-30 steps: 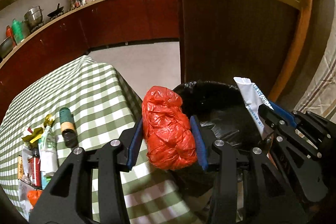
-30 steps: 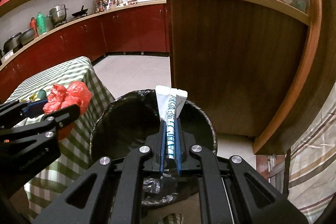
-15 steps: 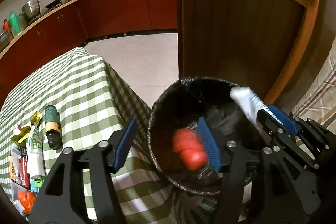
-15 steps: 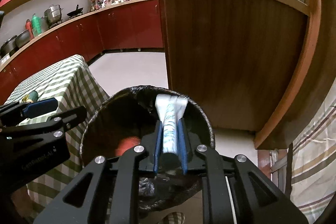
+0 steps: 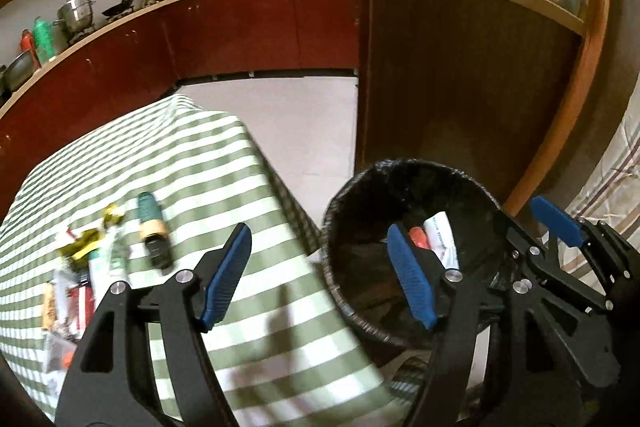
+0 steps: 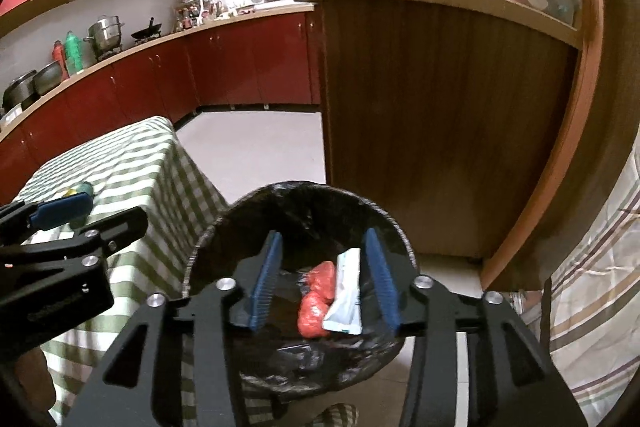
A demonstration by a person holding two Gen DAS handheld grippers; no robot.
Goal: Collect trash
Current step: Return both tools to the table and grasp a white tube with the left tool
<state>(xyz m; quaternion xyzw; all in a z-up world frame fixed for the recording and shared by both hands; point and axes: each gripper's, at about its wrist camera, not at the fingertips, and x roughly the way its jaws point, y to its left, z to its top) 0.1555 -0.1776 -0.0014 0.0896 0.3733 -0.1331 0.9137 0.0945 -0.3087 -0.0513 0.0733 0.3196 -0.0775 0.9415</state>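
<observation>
Both tools empty, two pieces of trash now in the bin.

Left tool (image 5: 316, 275) and right tool (image 6: 322, 281) both spread wide, pinching nothing; a second ago the left pinched the crumpled red plastic bag (image 6: 316, 303) and the right the flat white printed wrapper (image 6: 347, 297). Both now lie side by side, touching, at the bottom of the round black-lined trash bin (image 6: 208, 231), which stands on the floor just off the near right corner of the green-and-white checked counter (image 5: 224, 163). So this drop is done; next likely a return for more. Left on the counter toward its near left edge: a dark green bottle lying down (image 5: 152, 227) and a blurred cluster of yellow, white and red packets (image 5: 80, 267), count unclear. Right tool hovers over the bin; nothing blocks the way back.
</observation>
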